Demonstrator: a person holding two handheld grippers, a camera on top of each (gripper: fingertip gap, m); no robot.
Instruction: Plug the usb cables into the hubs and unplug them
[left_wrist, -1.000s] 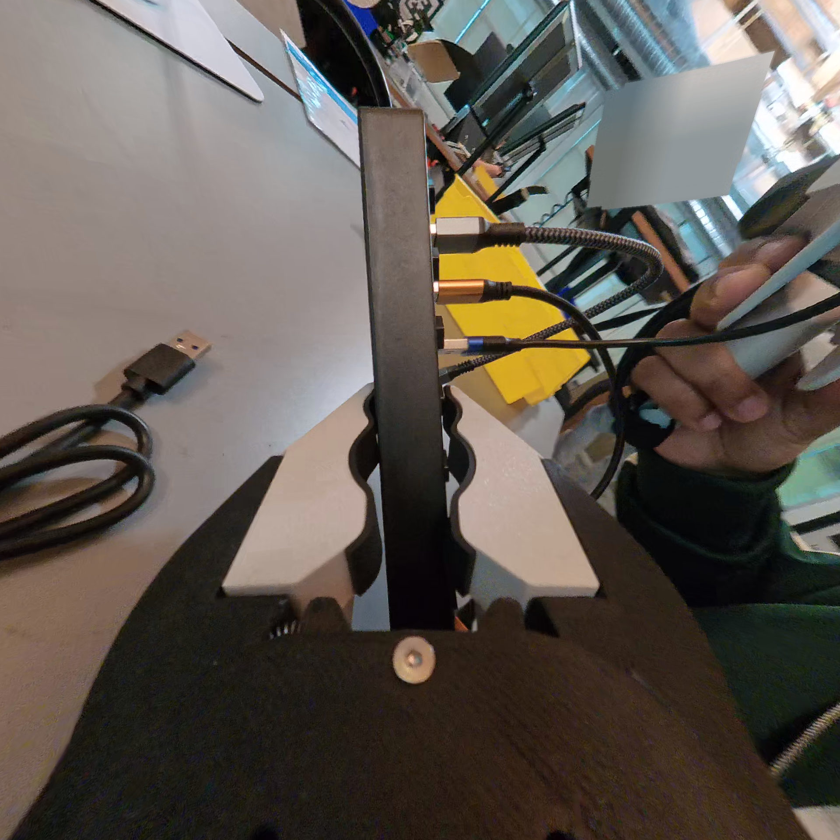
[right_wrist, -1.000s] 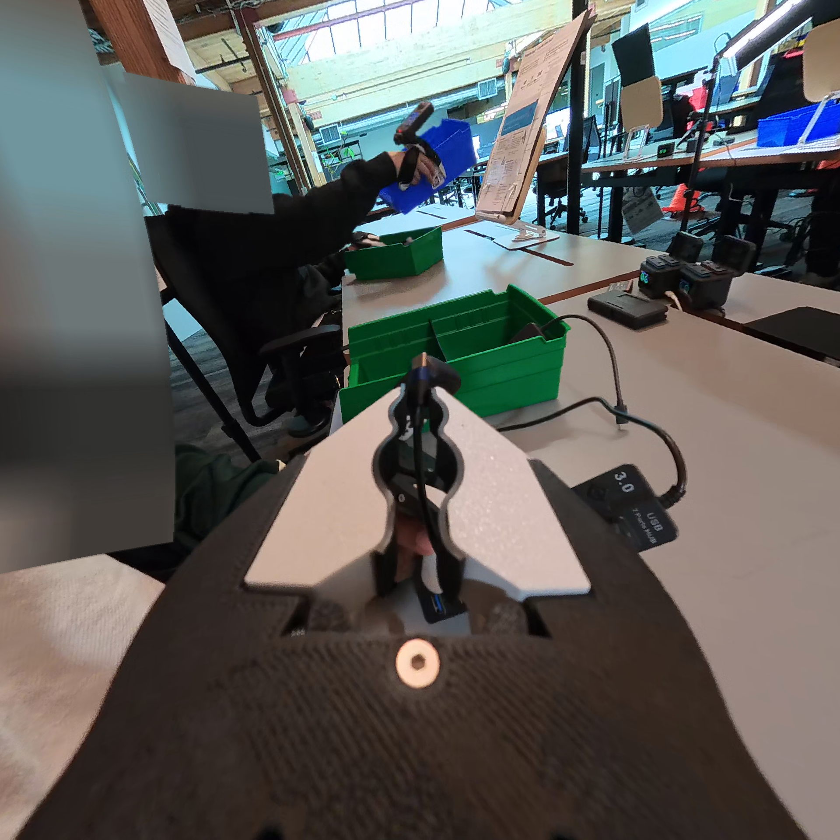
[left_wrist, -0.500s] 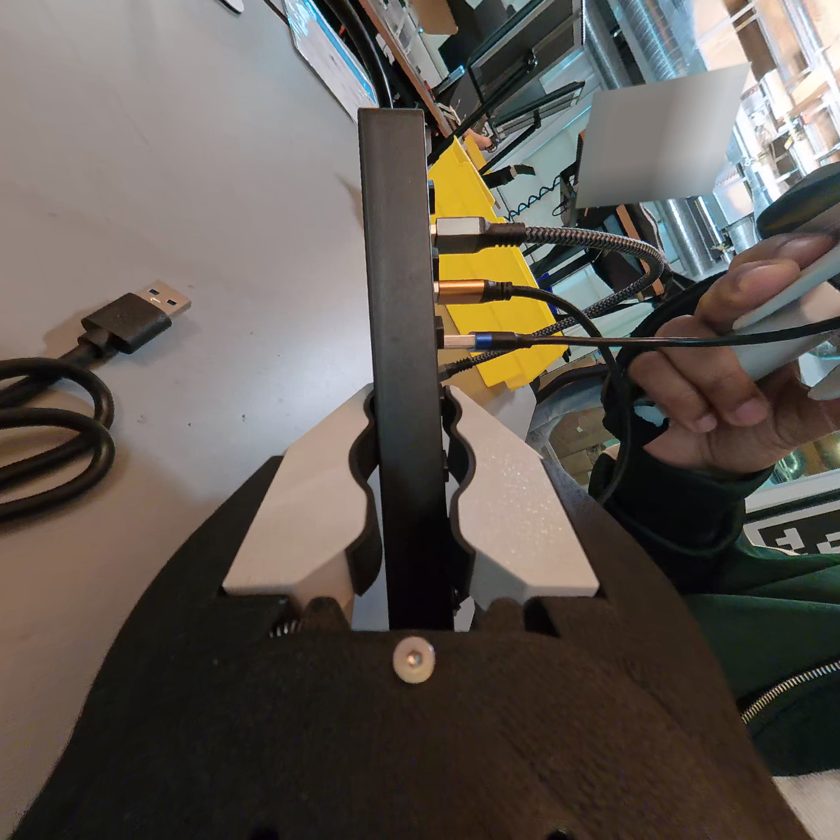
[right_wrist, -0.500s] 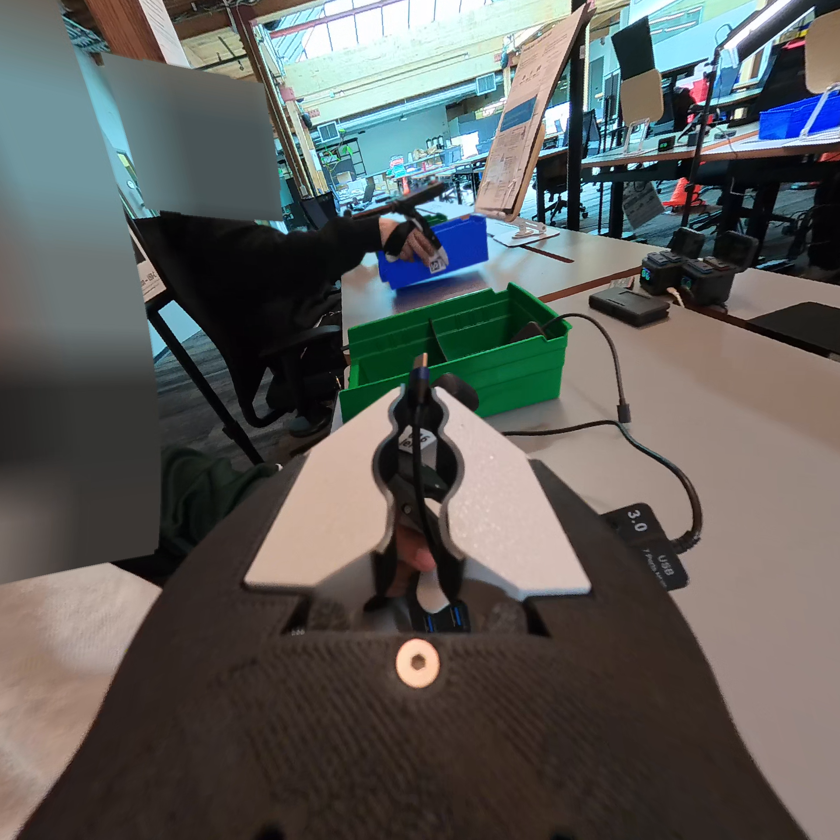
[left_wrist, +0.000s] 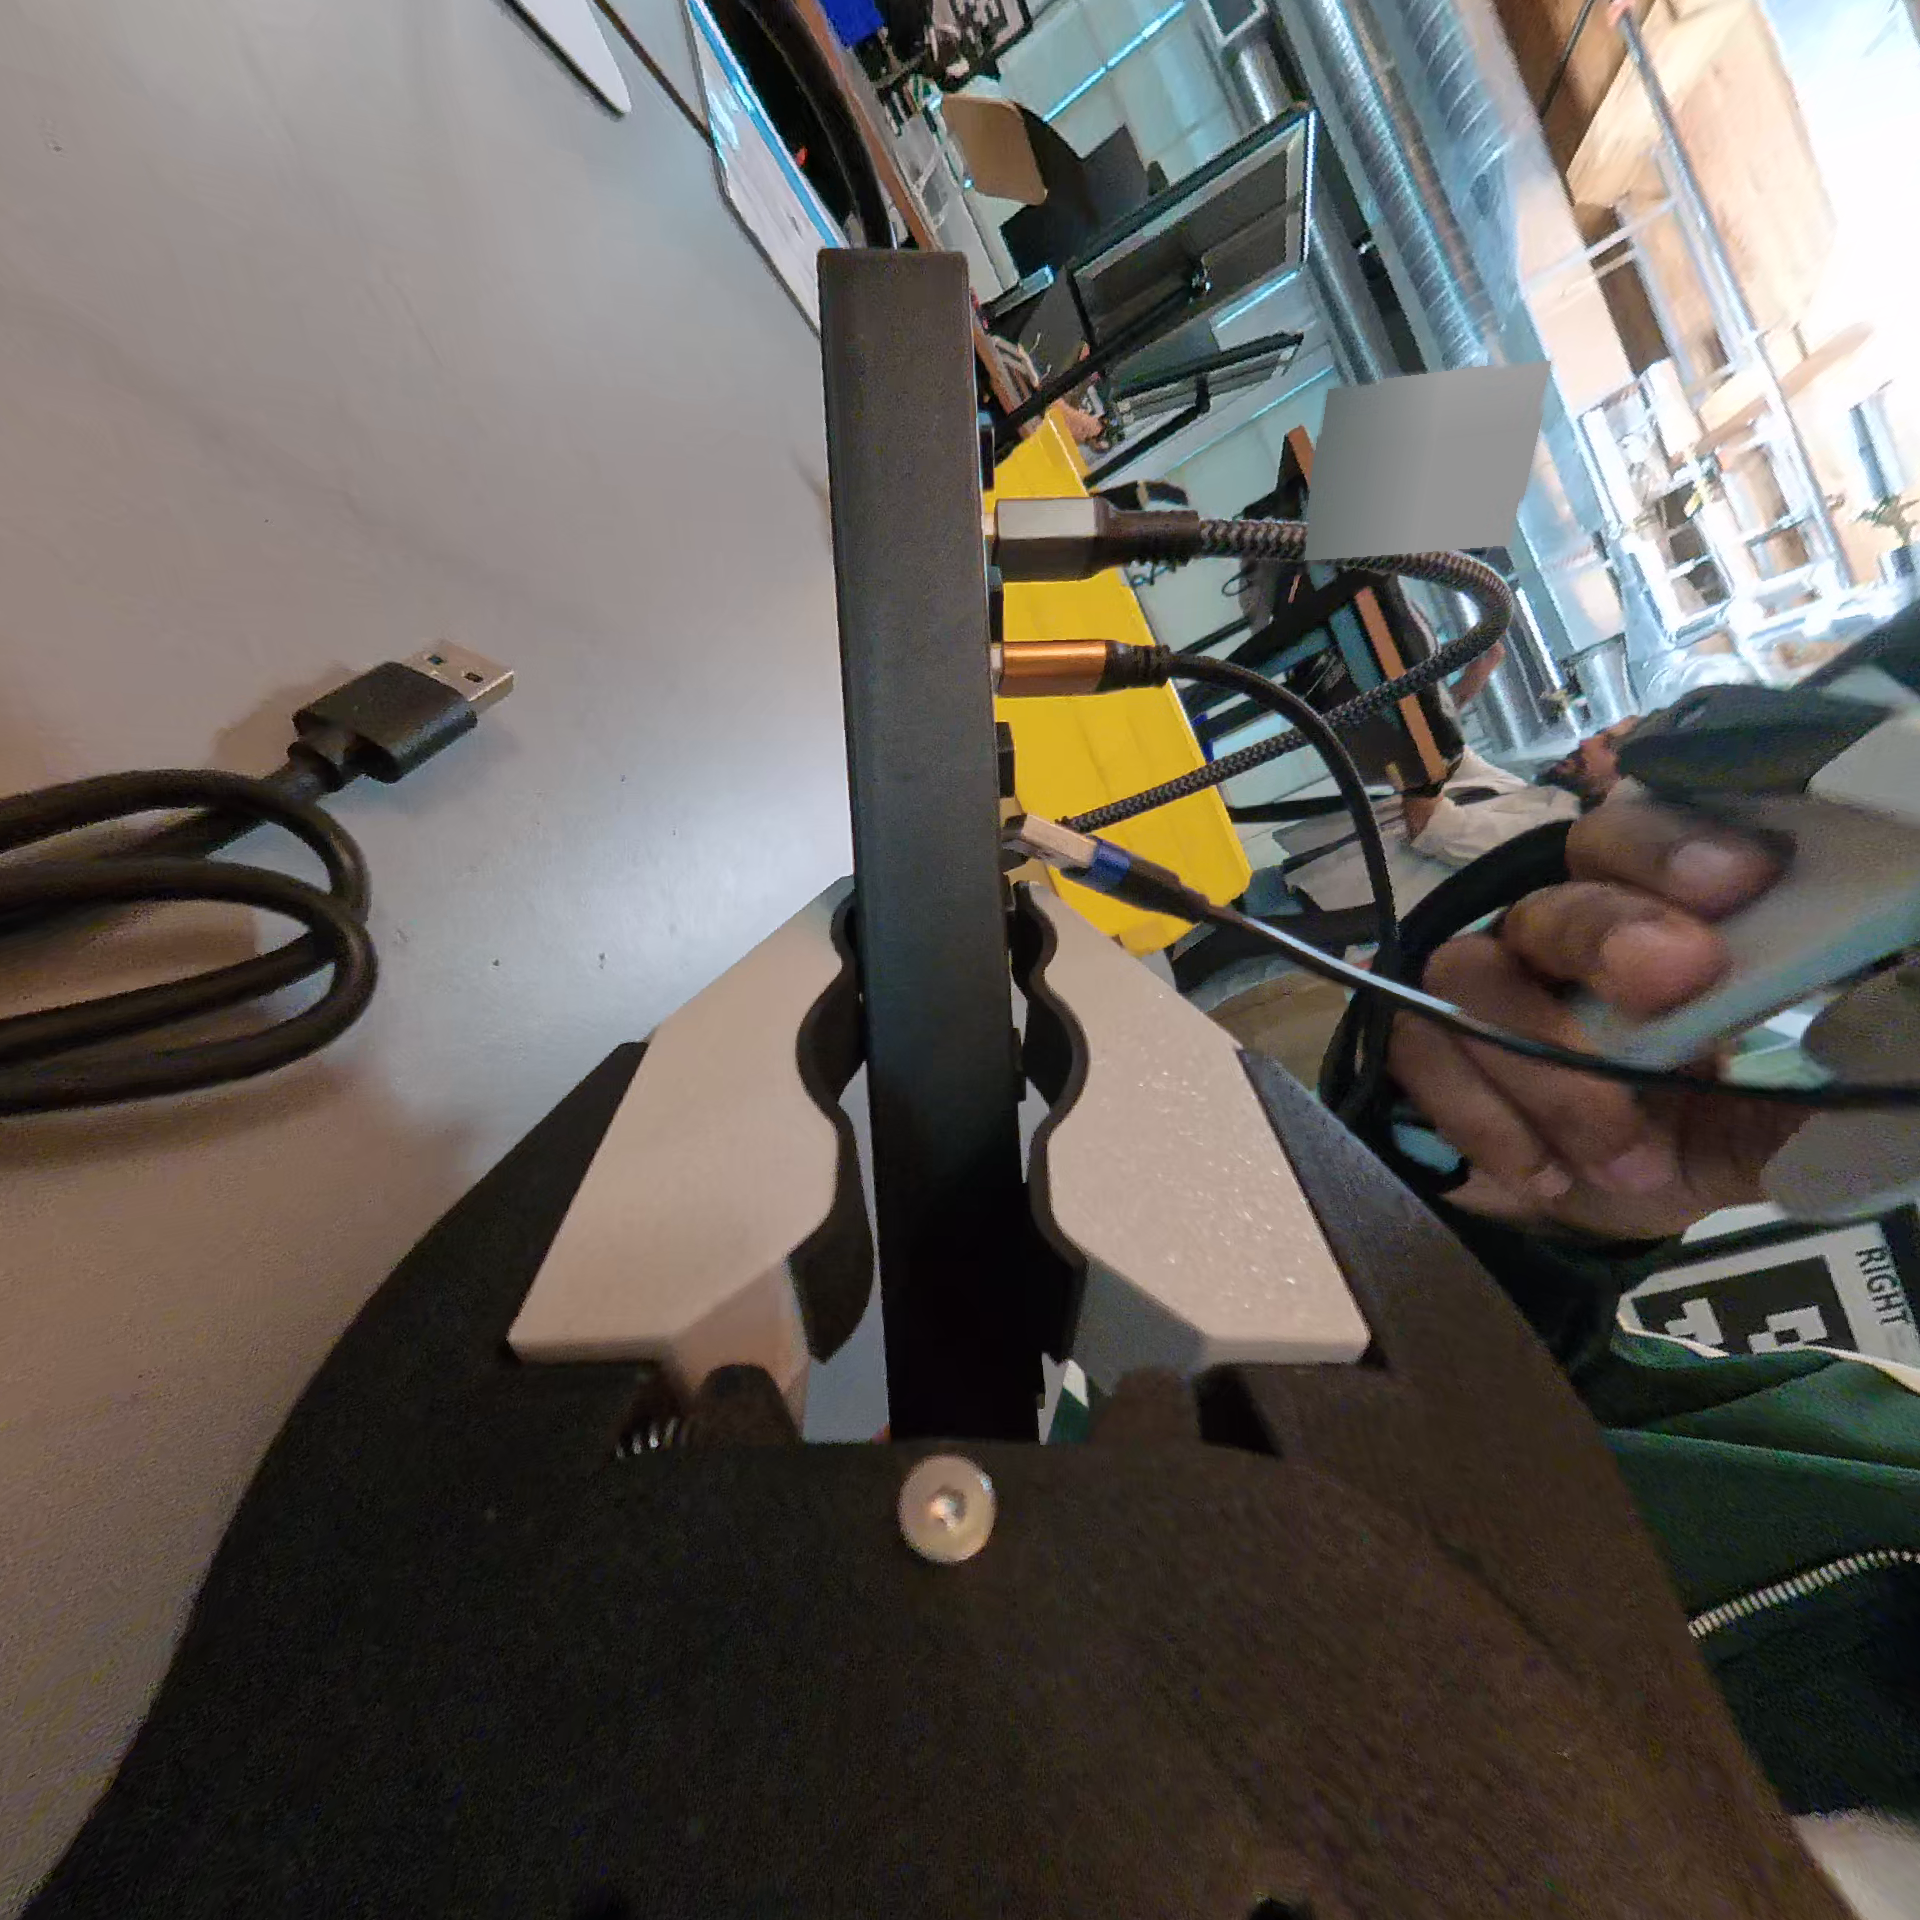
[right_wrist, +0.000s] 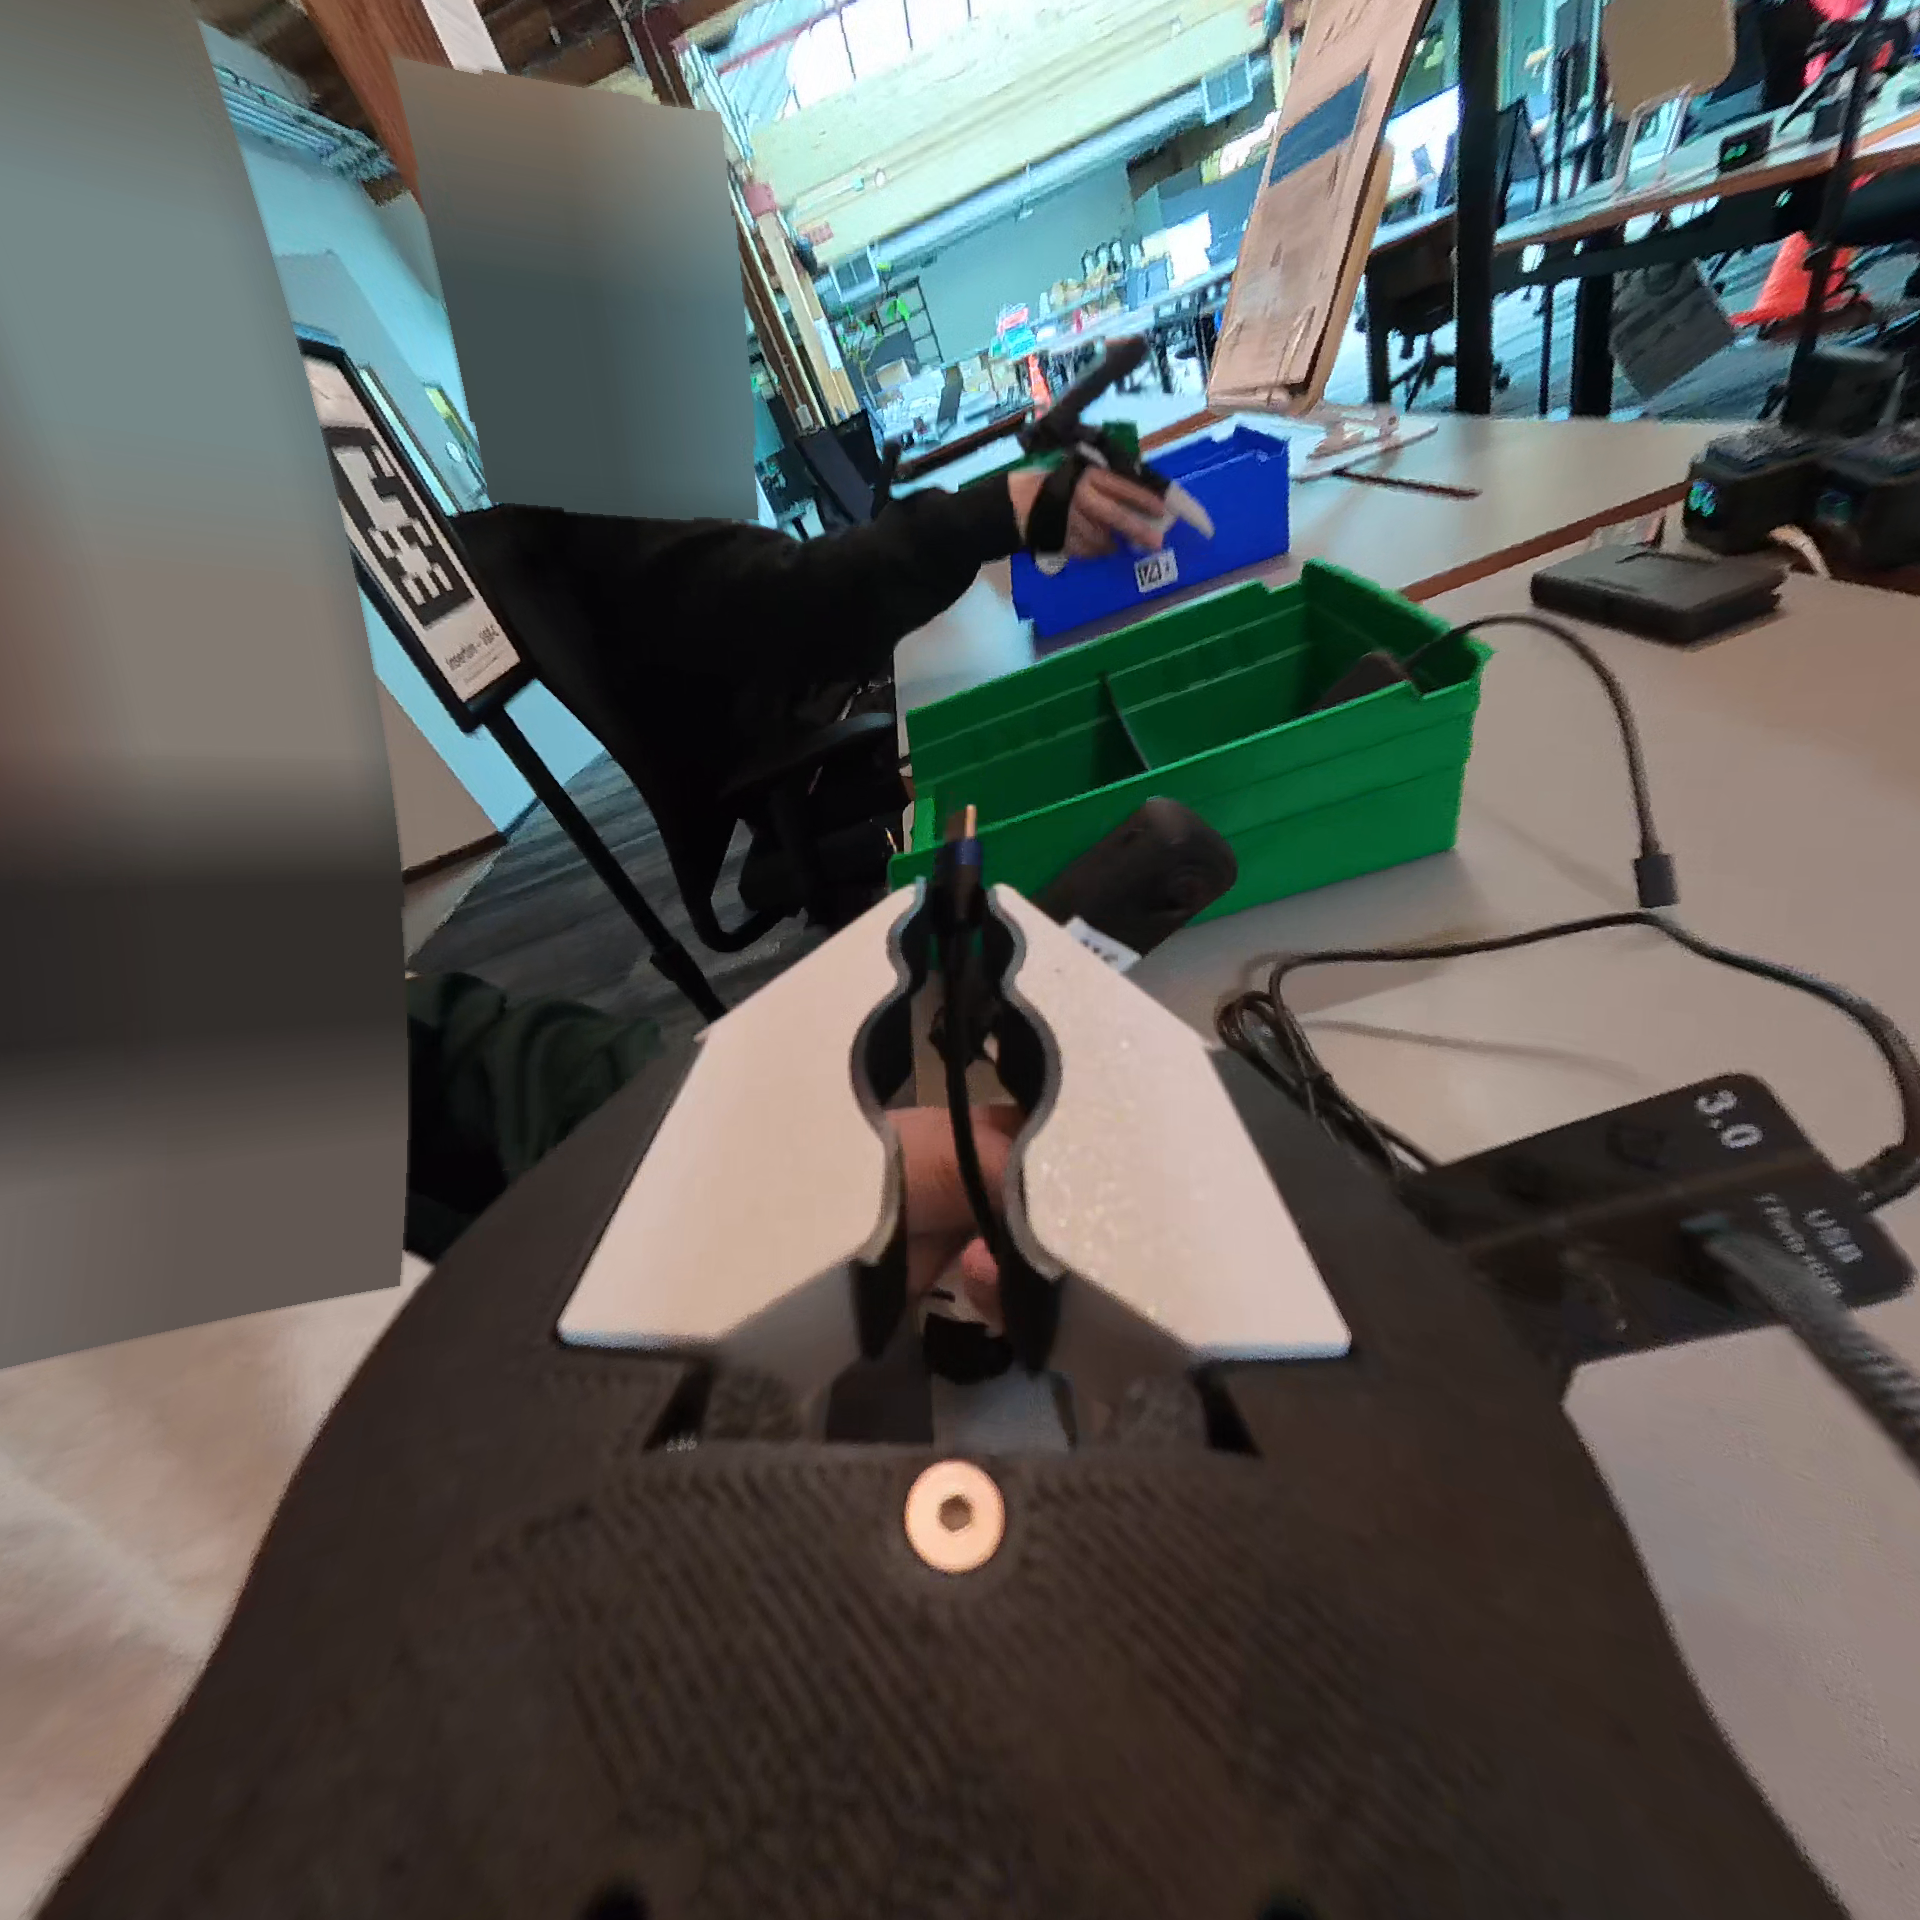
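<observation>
In the left wrist view my left gripper (left_wrist: 930, 914) is shut on a black USB hub (left_wrist: 902, 644), held edge-on. A silver braided-cable plug (left_wrist: 1049, 535) and a copper plug (left_wrist: 1055, 665) sit in its right side. Below them a blue-ringed plug (left_wrist: 1065, 850) is out of its port, tilted, with its tip by the hub's edge. My right gripper (left_wrist: 1787, 935), in a hand, holds that plug's thin black cable. In the right wrist view my right gripper (right_wrist: 956, 909) is shut on this cable, and the plug (right_wrist: 963, 862) sticks out past the fingertips.
A loose black USB cable (left_wrist: 395, 717) lies coiled on the grey table (left_wrist: 312, 364) to the left. The right wrist view shows a green bin (right_wrist: 1247, 769), a blue bin (right_wrist: 1226, 520), a black hub with a braided cable (right_wrist: 1662, 1195) and a person's arm (right_wrist: 831, 561).
The blue-ringed plug was seated straight in the hub's lowest used port; now it is out and tilted. My right gripper has moved away and down with the cable. The left still holds the hub.
</observation>
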